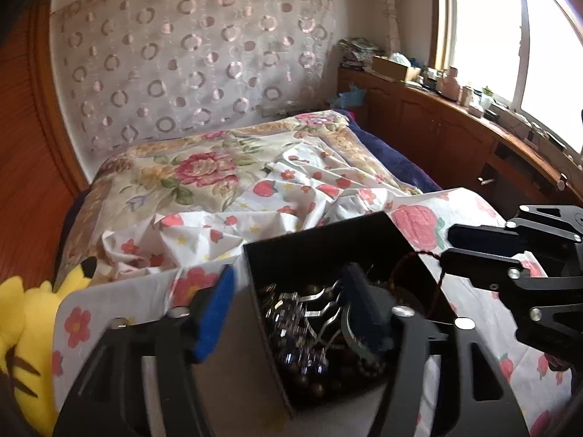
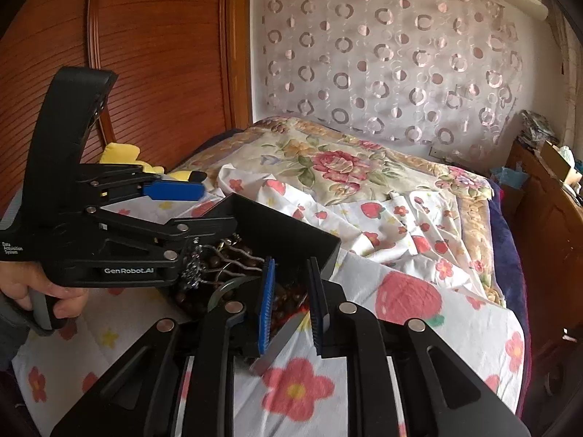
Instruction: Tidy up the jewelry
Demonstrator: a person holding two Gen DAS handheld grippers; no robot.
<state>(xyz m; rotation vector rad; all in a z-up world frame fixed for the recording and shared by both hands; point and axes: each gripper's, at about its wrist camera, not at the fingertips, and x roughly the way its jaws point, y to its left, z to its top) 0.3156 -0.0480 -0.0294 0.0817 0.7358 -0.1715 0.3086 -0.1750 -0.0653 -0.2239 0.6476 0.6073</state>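
Note:
An open black box (image 1: 320, 240) sits on a flower-print cloth (image 1: 80, 324) and holds a jumble of jewelry (image 1: 302, 327): dark bead strings, wavy silver pins and a pale bangle (image 2: 222, 287). My left gripper (image 1: 289, 273) is open and straddles the box's left wall, with its blue-padded finger (image 1: 215, 313) outside and the other inside above the jewelry. My right gripper (image 2: 290, 264) hovers at the box's right rim, its jaws a little apart and pressing on nothing. A thin dark red cord (image 1: 404, 262) loops from the box to its lower fingertip. The box (image 2: 291, 233) and left gripper (image 2: 218, 205) also show in the right wrist view.
A yellow plush toy (image 1: 22, 327) lies left of the cloth. Beyond the box are a strawberry-print sheet (image 1: 291, 182) and a floral quilt (image 1: 204, 167) on the bed. A wooden cabinet (image 1: 437, 123) with clutter runs under the window at right. A hand (image 2: 36, 287) holds the left gripper.

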